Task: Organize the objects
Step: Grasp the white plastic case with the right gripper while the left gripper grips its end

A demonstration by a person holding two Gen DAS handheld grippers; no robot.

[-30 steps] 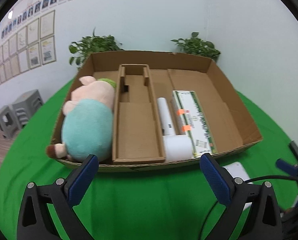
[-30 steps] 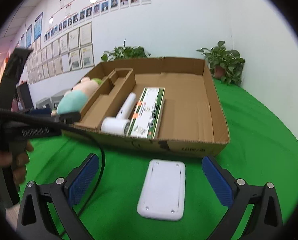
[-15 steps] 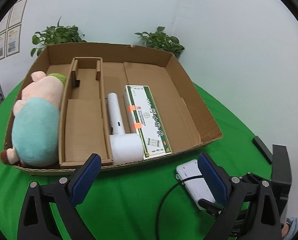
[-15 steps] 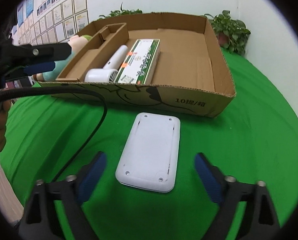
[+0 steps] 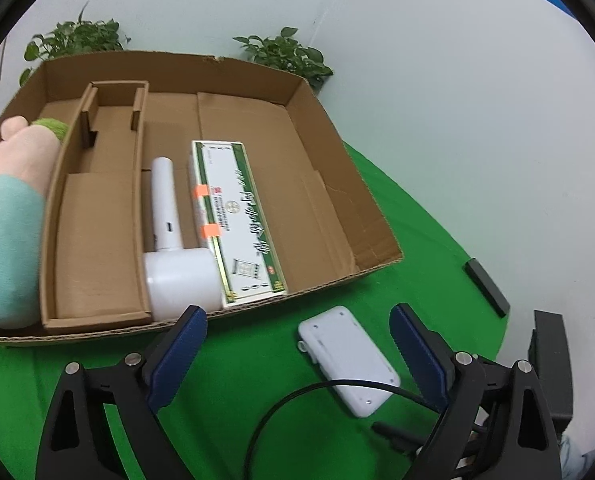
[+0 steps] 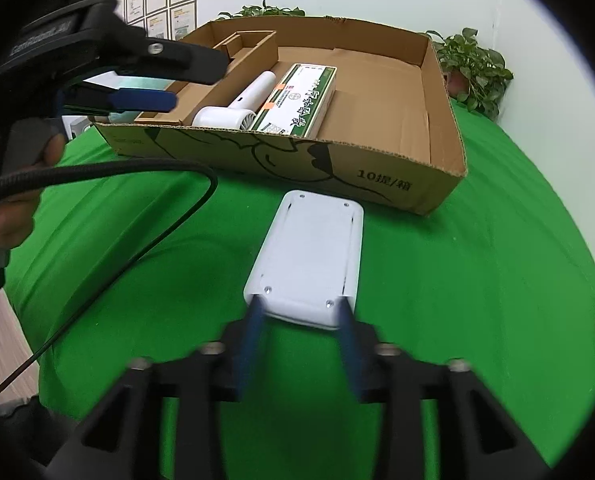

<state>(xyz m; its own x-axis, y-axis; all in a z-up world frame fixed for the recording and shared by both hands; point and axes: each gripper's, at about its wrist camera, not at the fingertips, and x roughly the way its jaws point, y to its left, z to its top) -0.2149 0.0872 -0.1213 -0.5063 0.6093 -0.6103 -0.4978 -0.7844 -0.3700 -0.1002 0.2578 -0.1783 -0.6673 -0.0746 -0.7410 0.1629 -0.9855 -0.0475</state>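
A flat white device [image 6: 313,256] lies on the green cloth just in front of the cardboard box [image 6: 377,184]; it also shows in the left wrist view [image 5: 347,360]. My right gripper [image 6: 303,322] has its blue fingers closed against both sides of the device's near end. My left gripper [image 5: 297,356] is open and empty, hovering in front of the box. Inside the box [image 5: 329,160] lie a plush toy [image 5: 5,216], a white hair dryer [image 5: 169,240] and a green-and-white carton [image 5: 233,216].
A black cable [image 6: 137,216] loops over the cloth to the left of the device. A cardboard insert [image 5: 93,208] divides the box. A dark block [image 5: 485,286] lies at the cloth's right edge. Potted plants [image 5: 285,56] stand behind the box by the wall.
My right gripper moved forward and down and closed its fingers onto the white device's near end. My left gripper swung to the right, bringing the device into its view.
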